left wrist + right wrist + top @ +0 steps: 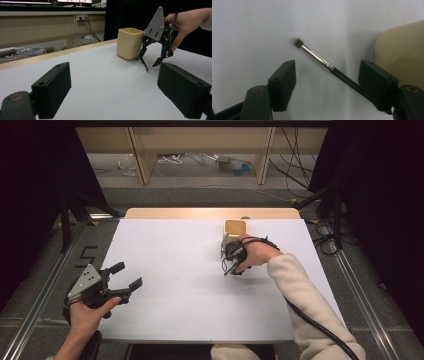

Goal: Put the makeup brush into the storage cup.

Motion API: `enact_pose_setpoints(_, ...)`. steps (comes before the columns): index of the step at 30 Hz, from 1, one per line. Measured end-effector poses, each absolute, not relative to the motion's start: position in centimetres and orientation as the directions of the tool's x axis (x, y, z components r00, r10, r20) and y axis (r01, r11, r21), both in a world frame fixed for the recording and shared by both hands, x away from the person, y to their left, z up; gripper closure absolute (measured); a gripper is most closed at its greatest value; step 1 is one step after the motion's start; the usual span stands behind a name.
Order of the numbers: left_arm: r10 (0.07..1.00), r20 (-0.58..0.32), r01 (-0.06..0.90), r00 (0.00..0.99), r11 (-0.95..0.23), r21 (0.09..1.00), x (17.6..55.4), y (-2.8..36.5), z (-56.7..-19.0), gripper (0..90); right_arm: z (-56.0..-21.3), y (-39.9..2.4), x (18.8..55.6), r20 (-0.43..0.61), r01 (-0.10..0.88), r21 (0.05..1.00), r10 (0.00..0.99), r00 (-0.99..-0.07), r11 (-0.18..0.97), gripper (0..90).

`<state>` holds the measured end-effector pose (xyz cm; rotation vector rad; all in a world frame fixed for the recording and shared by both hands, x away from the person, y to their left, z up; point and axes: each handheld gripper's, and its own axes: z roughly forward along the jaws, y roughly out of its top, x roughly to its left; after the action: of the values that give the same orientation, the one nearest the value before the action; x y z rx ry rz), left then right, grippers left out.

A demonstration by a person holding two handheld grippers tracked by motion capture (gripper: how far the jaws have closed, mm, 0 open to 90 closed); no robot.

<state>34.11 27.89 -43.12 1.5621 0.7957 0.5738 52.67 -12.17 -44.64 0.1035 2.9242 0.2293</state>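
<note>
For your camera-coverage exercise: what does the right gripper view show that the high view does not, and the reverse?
Right gripper view: the brush's soft tip and silver ferrule, slanting between the right tool's open jaws. High view: the left tool, open and apart at the table's near left, and the floor with cables beyond. Both: the white table, the cream cup and the right tool beside it.

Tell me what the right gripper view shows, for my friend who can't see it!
A thin makeup brush with a black handle, silver collar and small dark tip lies slanted on the white table, between the open black right tongs. Its handle end passes by the jaw on the right. A cream cup sits at the right edge.
</note>
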Motion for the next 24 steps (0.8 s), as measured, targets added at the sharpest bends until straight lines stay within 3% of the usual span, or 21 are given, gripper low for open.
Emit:
enact_pose_setpoints(18,0.762,-0.082,0.164,0.642,-0.032,0.986,34.08,27.9,-43.1,11.5,-45.63,-11.58,53.46,-0.151,0.033,0.118,0.051,-0.987,0.992,34.5)
enact_pose_setpoints(24,0.762,-0.082,0.166,0.643,-0.033,0.986,34.1,27.9,-43.09,11.5,-45.56,-11.73,53.57,-0.072,0.074,0.123,0.083,-0.994,0.99,49.2)
